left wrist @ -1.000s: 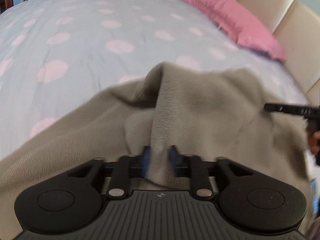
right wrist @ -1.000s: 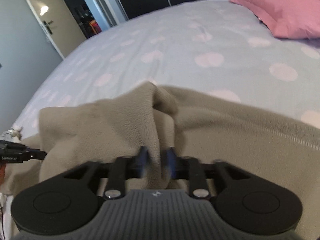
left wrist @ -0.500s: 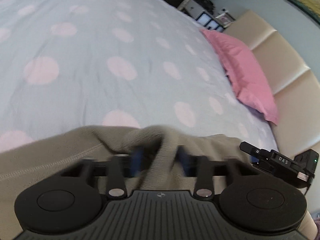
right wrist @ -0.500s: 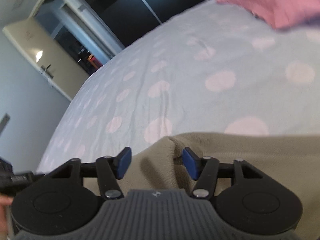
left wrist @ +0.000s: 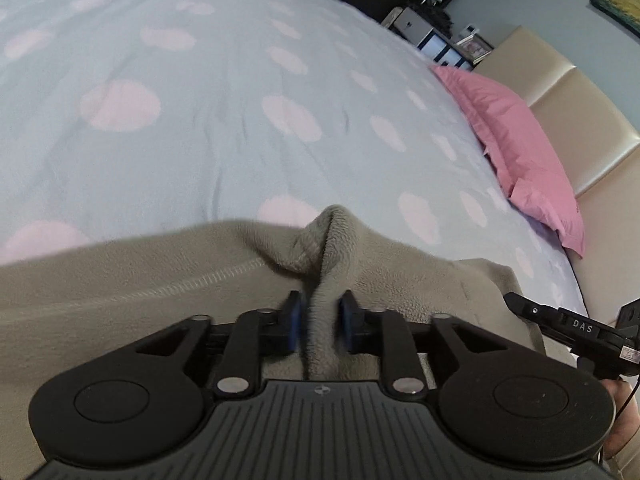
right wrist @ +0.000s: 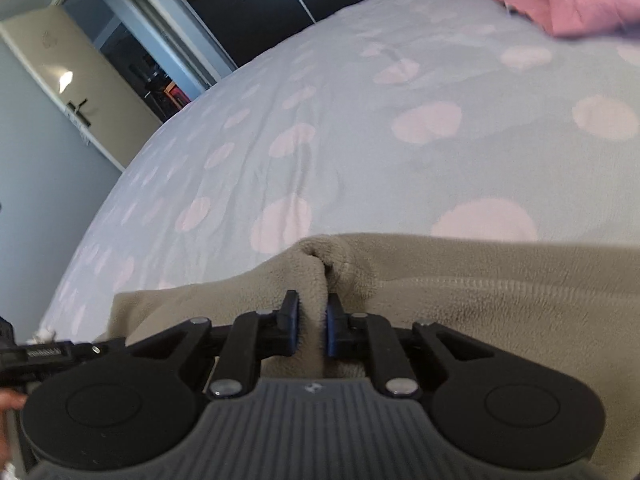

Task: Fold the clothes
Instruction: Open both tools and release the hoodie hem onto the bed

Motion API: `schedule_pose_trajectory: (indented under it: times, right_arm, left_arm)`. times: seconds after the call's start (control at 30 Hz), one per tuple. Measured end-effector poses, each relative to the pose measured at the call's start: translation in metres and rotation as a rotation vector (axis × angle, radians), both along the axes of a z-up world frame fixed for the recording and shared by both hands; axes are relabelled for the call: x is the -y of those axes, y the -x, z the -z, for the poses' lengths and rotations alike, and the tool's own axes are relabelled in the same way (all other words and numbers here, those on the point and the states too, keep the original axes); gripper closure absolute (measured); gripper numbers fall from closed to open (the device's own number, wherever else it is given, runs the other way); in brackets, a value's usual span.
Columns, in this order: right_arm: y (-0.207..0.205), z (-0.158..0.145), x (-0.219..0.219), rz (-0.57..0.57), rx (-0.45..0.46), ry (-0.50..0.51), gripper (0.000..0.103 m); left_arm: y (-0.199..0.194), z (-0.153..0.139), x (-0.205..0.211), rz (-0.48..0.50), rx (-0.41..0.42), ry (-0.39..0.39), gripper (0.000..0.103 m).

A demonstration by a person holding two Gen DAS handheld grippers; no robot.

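Left gripper (left wrist: 320,322): blue-padded jaws opening, a raised ridge of the beige fleece garment (left wrist: 120,300) standing between them, with a narrow gap showing at the left pad. Right gripper (right wrist: 308,326): blue-padded jaws closing, pinching a similar upright fold of the same fleece (right wrist: 500,312). The garment lies spread across the near part of the pale blue bedspread with pink dots (left wrist: 220,120), a stitched seam running along its top surface. Farther off, a pink pillow (left wrist: 516,148) rests against the cream padded headboard (left wrist: 576,104). A cream door (right wrist: 76,92) stands at left in the right wrist view.
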State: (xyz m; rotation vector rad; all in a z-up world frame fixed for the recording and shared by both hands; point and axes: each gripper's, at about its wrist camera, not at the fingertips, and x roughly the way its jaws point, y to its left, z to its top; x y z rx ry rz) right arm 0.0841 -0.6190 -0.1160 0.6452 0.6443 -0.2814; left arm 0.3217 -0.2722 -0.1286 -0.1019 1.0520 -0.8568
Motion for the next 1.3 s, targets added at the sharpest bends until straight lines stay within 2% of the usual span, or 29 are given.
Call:
schedule_pose_trajectory:
  times: [0.03, 0.07, 0.13, 0.3, 0.37, 0.43, 0.5, 0.53, 0.6, 0.63, 0.67, 0.7, 0.8, 1.0, 1.1, 1.2, 1.27, 1.3]
  right_arm:
    - [0.003, -0.008, -0.005, -0.004, 0.003, 0.041, 0.069]
    - [0.006, -0.016, -0.01, -0.009, 0.01, 0.087, 0.062]
    - [0.016, -0.033, -0.021, -0.032, 0.036, 0.177, 0.062]
    - [0.037, -0.057, -0.063, -0.14, 0.072, 0.363, 0.061]
    - [0.044, -0.058, -0.083, -0.205, 0.066, 0.435, 0.052]
    - [0.051, -0.054, -0.102, -0.263, 0.049, 0.496, 0.051]
    - [0.057, -0.043, -0.114, -0.318, 0.009, 0.518, 0.042]
    - [0.059, -0.037, -0.118, -0.339, -0.017, 0.528, 0.041]
    - [0.061, -0.019, -0.122, -0.368, -0.094, 0.535, 0.04]
    - [0.06, -0.007, -0.122, -0.393, -0.145, 0.523, 0.035]
    - [0.06, 0.004, -0.121, -0.415, -0.188, 0.51, 0.034]
    - [0.062, 0.012, -0.118, -0.423, -0.194, 0.497, 0.034]
    - [0.068, 0.017, -0.11, -0.424, -0.145, 0.477, 0.034]
    - [0.064, 0.005, -0.11, -0.41, -0.223, 0.46, 0.034]
    - [0.072, -0.006, -0.111, -0.362, -0.234, 0.439, 0.034]
    - [0.08, -0.022, -0.123, -0.359, -0.183, 0.476, 0.043]
    - [0.081, -0.03, -0.132, -0.347, -0.15, 0.478, 0.059]
    - [0.079, -0.033, -0.137, -0.342, -0.133, 0.464, 0.06]
  left_arm:
    - [0.005, -0.009, -0.004, -0.004, 0.039, -0.012, 0.066]
    - [0.01, -0.018, -0.009, -0.006, 0.081, -0.023, 0.063]
    - [0.027, -0.037, -0.017, 0.024, 0.193, -0.029, 0.062]
    - [0.078, -0.07, -0.02, 0.162, 0.381, 0.008, 0.067]
    - [0.1, -0.068, -0.01, 0.247, 0.452, -0.059, 0.07]
    - [0.118, -0.055, -0.002, 0.311, 0.494, -0.128, 0.07]
    - [0.128, -0.037, 0.0, 0.347, 0.494, -0.176, 0.071]
    - [0.13, -0.028, -0.001, 0.349, 0.485, -0.206, 0.075]
    - [0.13, -0.006, -0.004, 0.351, 0.463, -0.281, 0.08]
    - [0.127, 0.003, -0.007, 0.344, 0.442, -0.3, 0.083]
    - [0.124, 0.008, -0.013, 0.32, 0.415, -0.273, 0.083]
    - [0.122, 0.011, -0.019, 0.3, 0.391, -0.25, 0.083]
    - [0.122, 0.009, -0.021, 0.287, 0.385, -0.254, 0.084]
    - [0.133, -0.005, -0.025, 0.271, 0.402, -0.284, 0.084]
    - [0.142, -0.017, -0.028, 0.263, 0.424, -0.256, 0.084]
    - [0.154, -0.03, -0.025, 0.255, 0.443, -0.211, 0.084]
    - [0.162, -0.038, -0.015, 0.266, 0.443, -0.188, 0.084]
    - [0.165, -0.04, -0.009, 0.271, 0.444, -0.178, 0.084]
